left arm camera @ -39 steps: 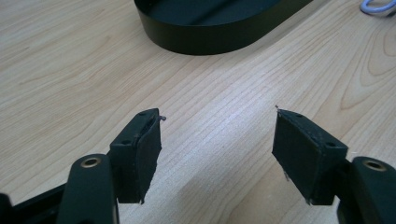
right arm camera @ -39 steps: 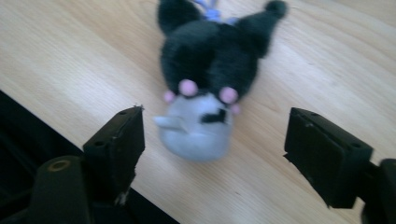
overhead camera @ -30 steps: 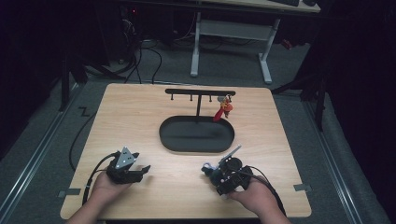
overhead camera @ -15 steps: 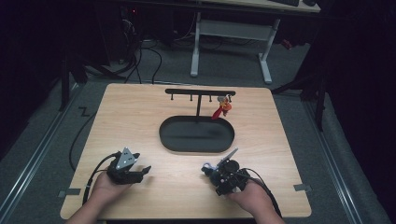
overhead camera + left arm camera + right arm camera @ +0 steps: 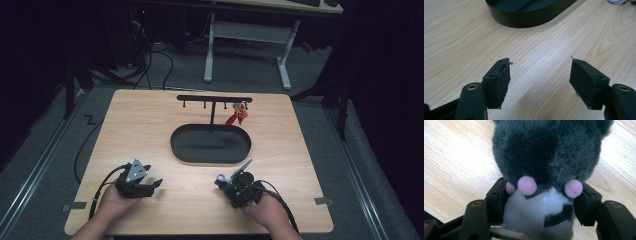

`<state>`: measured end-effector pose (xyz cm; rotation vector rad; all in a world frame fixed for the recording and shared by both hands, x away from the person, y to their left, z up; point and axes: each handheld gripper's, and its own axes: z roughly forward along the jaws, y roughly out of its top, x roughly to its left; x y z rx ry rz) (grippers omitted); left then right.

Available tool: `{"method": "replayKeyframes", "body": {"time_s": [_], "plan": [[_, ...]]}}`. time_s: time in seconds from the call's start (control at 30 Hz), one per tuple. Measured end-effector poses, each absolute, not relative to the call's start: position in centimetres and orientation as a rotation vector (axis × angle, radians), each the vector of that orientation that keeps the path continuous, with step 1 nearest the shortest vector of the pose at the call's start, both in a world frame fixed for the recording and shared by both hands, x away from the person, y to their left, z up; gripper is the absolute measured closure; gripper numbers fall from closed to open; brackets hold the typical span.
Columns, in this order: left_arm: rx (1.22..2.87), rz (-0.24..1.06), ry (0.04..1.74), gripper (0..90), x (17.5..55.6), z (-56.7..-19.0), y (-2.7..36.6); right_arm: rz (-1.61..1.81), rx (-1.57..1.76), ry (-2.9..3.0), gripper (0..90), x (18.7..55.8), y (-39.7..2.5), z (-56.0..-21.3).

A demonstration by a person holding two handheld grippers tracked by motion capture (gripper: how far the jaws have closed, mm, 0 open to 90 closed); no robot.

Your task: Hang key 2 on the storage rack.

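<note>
Plush toy [image 5: 544,170] clamped in right gripper [image 5: 541,202]; high view likely blurs it.

Light wooden table [image 5: 150,125], grain plain under both claws. Black oval tray [image 5: 210,145] flat on it, ahead of the left gripper [image 5: 150,186] and up-right of its spread jaws; also just ahead and left of the right gripper [image 5: 222,181]. Black rack [image 5: 214,100] standing beyond the tray, farther from both claws, small red charm [image 5: 237,115] hanging from a right-hand peg.
</note>
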<state>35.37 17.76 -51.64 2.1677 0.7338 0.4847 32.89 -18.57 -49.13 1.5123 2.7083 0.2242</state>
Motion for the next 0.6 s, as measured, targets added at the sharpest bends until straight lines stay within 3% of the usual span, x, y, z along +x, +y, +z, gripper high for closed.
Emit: {"method": "replayKeyframes", "body": {"time_s": [0.13, 0.6], "plan": [[2.167, 0.486, 0.736, 33.1, 35.4, -51.6, 17.8, 0.209, 1.49, 2.701, 44.5, 32.8, -18.4, -48.8], [2.167, 0.481, 0.733, 32.9, 35.4, -51.7, 17.8, 0.258, 1.466, 2.702, 45.2, 33.5, -18.4, -45.3]]}}
